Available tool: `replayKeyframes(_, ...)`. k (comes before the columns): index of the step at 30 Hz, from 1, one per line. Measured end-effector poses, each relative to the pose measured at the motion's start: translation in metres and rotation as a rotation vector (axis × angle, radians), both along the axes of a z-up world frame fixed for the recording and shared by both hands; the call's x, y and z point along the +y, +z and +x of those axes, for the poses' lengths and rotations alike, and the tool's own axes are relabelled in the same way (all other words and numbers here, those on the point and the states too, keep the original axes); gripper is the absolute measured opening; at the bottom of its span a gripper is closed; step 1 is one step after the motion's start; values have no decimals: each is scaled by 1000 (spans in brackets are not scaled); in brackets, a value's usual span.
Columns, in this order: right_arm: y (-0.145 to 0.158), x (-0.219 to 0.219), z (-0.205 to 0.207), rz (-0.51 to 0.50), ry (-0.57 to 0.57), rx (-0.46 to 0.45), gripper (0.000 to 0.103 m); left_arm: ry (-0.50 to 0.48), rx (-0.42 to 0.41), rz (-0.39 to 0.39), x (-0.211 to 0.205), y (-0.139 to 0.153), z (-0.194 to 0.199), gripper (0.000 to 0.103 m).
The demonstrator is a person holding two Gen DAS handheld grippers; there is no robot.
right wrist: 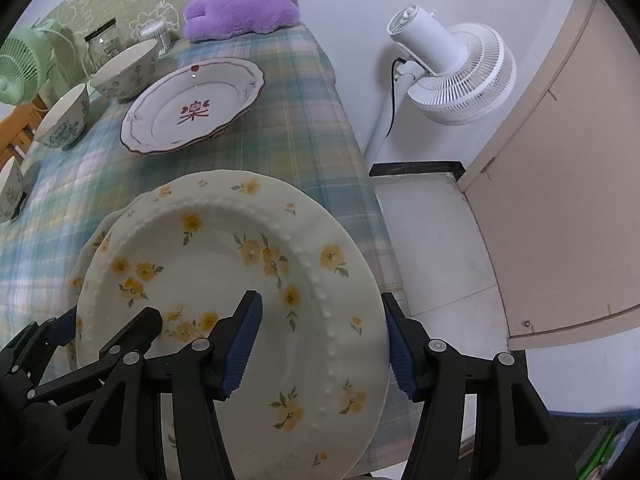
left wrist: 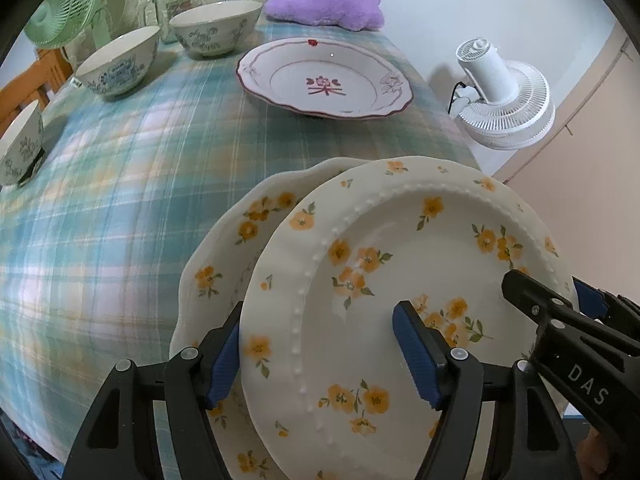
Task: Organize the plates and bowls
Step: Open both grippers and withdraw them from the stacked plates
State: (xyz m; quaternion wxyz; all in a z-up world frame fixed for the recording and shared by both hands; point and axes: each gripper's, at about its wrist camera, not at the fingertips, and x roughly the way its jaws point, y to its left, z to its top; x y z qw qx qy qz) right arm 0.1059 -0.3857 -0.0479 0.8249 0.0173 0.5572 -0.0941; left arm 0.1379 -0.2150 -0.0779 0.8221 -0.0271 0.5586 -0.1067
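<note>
A cream plate with yellow flowers (left wrist: 400, 280) (right wrist: 224, 264) is held by both grippers, lying partly over a second yellow-flower plate (left wrist: 232, 248) on the plaid tablecloth (left wrist: 120, 200). My left gripper (left wrist: 320, 352) straddles its left rim, one finger above and one below. My right gripper (right wrist: 324, 344) straddles its right rim the same way. A white plate with a red motif (left wrist: 324, 80) (right wrist: 192, 108) lies further back. Three blue-patterned bowls (left wrist: 120, 62) (left wrist: 216, 28) (left wrist: 20, 144) stand at the left.
A glass jar (left wrist: 176, 0), a green fan (left wrist: 68, 8) and a purple plush (left wrist: 324, 0) sit at the back of the table. A white standing fan (right wrist: 452, 68) and a beige cabinet (right wrist: 560, 180) are off the table's right edge.
</note>
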Motion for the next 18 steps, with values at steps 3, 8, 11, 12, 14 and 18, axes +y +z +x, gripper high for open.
replayKeyframes(3,-2,0,0,0,10,1,60,6,-12,9,-2,0,0,73)
replayKeyframes(8,-3,-4,1,6,6,5,55,6,-23,37,-5,0,0,74)
replayKeyframes(11,-4,-5,0,9,2,8,53,7,-24,48,-6,0,0,75)
replayKeyframes(12,-5,-6,0,9,1,10,53,8,-25,52,-7,0,0,75)
replayKeyframes(14,-5,-7,-1,10,-1,13,51,15,-27,60,-10,1,0,76)
replayKeyframes(18,-7,-8,-3,19,2,11,50,39,-51,95,-14,0,0,78)
